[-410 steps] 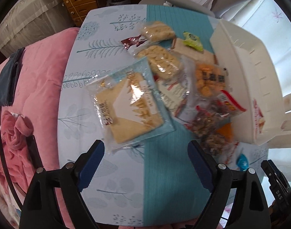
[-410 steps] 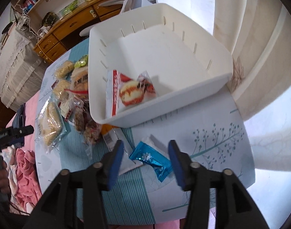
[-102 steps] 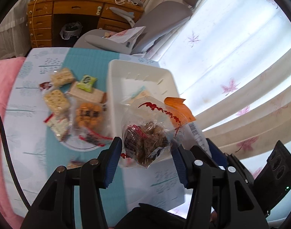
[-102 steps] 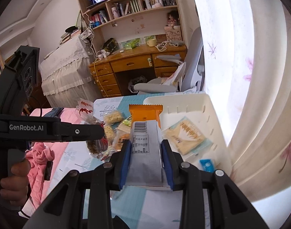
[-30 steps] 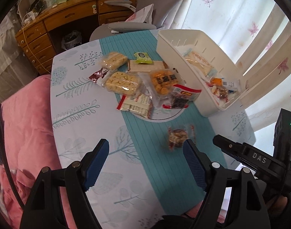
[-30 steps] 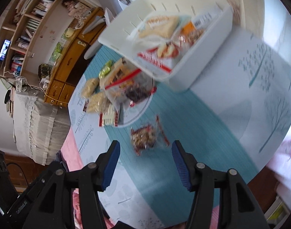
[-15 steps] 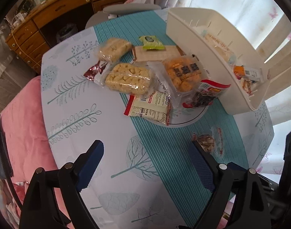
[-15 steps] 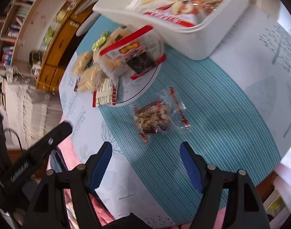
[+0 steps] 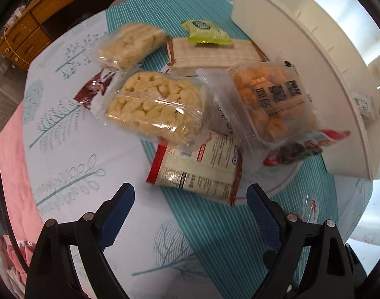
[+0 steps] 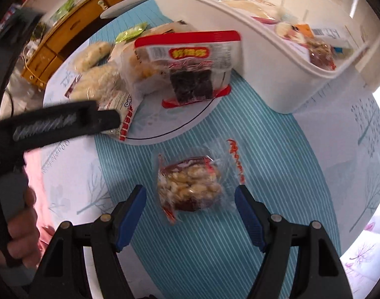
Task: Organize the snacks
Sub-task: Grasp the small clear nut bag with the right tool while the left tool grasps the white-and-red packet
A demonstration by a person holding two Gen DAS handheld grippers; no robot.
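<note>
Right wrist: hand-held gripper [image 10: 190,195], jaws just widened, empty, now straddles nut packet [image 10: 190,186].

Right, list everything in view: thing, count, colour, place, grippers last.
white bin: one, white, far right of the table, several packets inside.
nut packet: one, clear with red print, alone on the teal stripe, between the right gripper's fingers, untouched.
red-edged packet: one, white and red, just ahead of the left gripper.
pale puff bags: two, clear, yellowish contents, left of the pile.
orange snack bag: one, clear, beside the bin.
red-topped packet: one, dark contents, against the bin.
green packet: one, far end.
table: one, pale leaf print, teal stripe.
left gripper: open, empty.
right gripper: open.
</note>
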